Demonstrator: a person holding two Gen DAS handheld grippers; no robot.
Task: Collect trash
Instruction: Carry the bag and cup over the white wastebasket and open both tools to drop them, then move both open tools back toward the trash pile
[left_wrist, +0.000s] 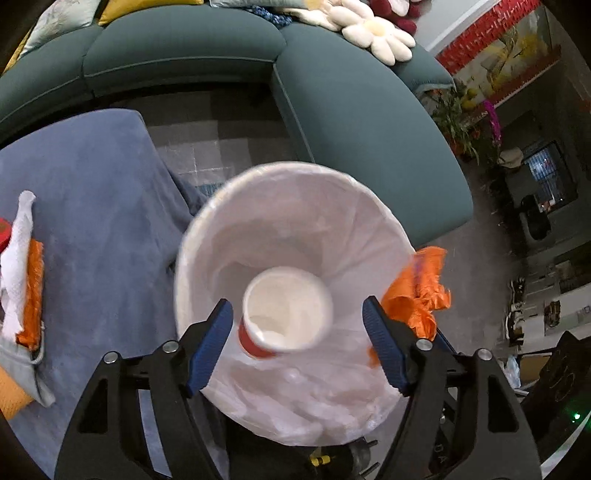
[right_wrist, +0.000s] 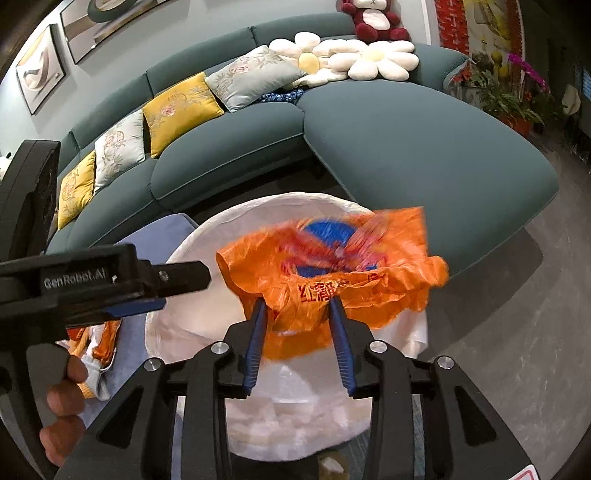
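From the left wrist, the left tool stands apart; the paper cup, light and easily crushed, is free over the lined bin.

From the right wrist, the right tool is slightly apart around the orange plastic bag, soft, slippery, seemingly loose above the bin.

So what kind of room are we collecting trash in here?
Most likely a home living room. A long teal sectional sofa with embroidered cushions curves around the space, framed pictures hang on the wall behind it, and potted plants stand at the sofa's far end. A lined trash bin sits in front.
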